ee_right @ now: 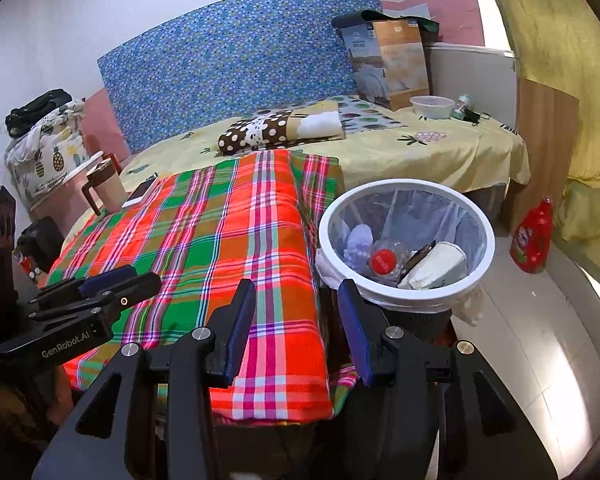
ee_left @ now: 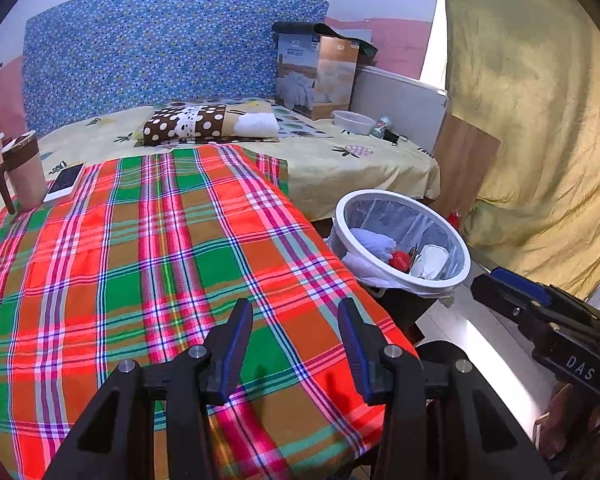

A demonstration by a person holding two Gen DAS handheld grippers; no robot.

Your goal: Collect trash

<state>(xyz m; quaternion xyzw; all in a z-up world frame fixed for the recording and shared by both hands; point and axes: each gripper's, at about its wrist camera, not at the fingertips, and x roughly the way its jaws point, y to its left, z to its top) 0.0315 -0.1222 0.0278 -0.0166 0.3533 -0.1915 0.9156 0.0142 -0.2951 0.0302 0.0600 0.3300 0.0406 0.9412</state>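
While both grippers hover above a plaid blanket (ee_left: pixel 148 264) in red, green and orange, neither holds anything. Seen from its own wrist camera, the left gripper (ee_left: pixel 295 344) has its blue-padded fingers spread wide over the near end of the blanket. The right gripper (ee_right: pixel 297 334) is spread just as wide, one finger over the blanket's right edge and the other over the near rim of a wastebasket (ee_right: pixel 485 256).

That wastebasket — white-rimmed, lined with a clear plastic bag — stands on the tiled floor just beside the right side of the bed. The collected trash lies inside it: a crushed clear bottle with a red cap (ee_right: pixel 383 261), a white paper cup (ee_right: pixel 440 265) on its side, and a pale bluish wad of tissue (ee_right: pixel 359 242). A dark flat scrap sits between bottle and cup; what it is cannot be told.

At the blanket's far left corner stands a beige travel mug (ee_left: pixel 24 178) with a brown handle, and a white smartphone (ee_left: pixel 65 187) lies just beside it. Farther back, on the yellow bedsheet (ee_left: pixel 340 168), rest a brown polka-dot pillow (ee_left: pixel 188 122), a cardboard box (ee_left: pixel 320 76) and a white plastic bowl (ee_left: pixel 354 122). A blue patterned headboard (ee_left: pixel 160 48) rises behind. On the floor beyond the wastebasket, near a yellow curtain (ee_right: pixel 560 60), stands a red detergent bottle (ee_right: pixel 532 238).
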